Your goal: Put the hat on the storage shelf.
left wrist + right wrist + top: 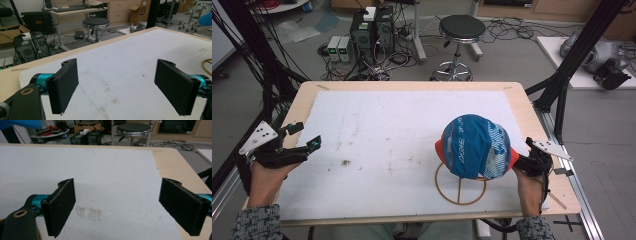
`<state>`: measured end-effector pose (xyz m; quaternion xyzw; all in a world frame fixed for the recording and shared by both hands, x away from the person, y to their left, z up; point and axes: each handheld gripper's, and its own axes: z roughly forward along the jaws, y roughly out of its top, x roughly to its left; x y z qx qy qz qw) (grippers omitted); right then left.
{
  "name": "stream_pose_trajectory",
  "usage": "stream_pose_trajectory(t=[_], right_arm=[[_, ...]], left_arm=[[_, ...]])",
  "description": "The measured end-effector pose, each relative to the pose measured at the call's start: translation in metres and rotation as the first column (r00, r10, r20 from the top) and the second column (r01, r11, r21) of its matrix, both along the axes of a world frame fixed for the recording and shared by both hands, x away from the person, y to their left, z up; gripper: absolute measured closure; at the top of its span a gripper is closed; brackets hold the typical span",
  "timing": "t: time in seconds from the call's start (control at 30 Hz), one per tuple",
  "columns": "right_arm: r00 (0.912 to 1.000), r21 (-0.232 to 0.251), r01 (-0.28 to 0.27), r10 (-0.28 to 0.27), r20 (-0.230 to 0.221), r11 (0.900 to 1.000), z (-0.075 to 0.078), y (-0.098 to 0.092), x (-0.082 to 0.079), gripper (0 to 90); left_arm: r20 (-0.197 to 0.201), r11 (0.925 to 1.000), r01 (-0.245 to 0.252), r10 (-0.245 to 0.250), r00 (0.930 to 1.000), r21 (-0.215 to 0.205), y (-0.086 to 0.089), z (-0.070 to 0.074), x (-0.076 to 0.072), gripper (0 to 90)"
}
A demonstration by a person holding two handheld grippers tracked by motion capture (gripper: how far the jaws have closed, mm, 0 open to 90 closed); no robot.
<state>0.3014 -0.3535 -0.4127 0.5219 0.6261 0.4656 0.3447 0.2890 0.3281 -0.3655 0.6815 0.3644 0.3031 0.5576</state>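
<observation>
A blue patterned cap (476, 146) with an orange underside sits on a brown wire stand whose ring base (460, 190) lies on the white board, right of centre. My right gripper (524, 156) is just right of the cap, partly hidden behind it. In the right gripper view its jaws stand wide apart, so the right gripper (117, 207) is open and empty, with a sliver of the cap (20, 123) at top left. My left gripper (308, 135) hovers at the board's left edge, far from the cap. The left gripper (117, 87) is open and empty too.
A white foam board (387, 130) covers most of the wooden table (517, 100). Black frame posts (562, 95) stand by the table's right side and more by its left. A stool (460, 30) and computer boxes (372, 30) are on the floor beyond the far edge.
</observation>
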Motion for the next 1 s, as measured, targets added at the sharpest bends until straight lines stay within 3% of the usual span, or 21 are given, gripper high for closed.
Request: stream_pose_trajectory(t=[1.0], right_arm=[[0.9999,0.0,-0.004,0.004,-0.014,1.0,-0.0049,-0.0014,0.0002,12.9]], left_arm=[[-0.003,1.0,-0.007,0.007,1.0,-0.003,0.0029,-0.0004,0.0003,19.6]])
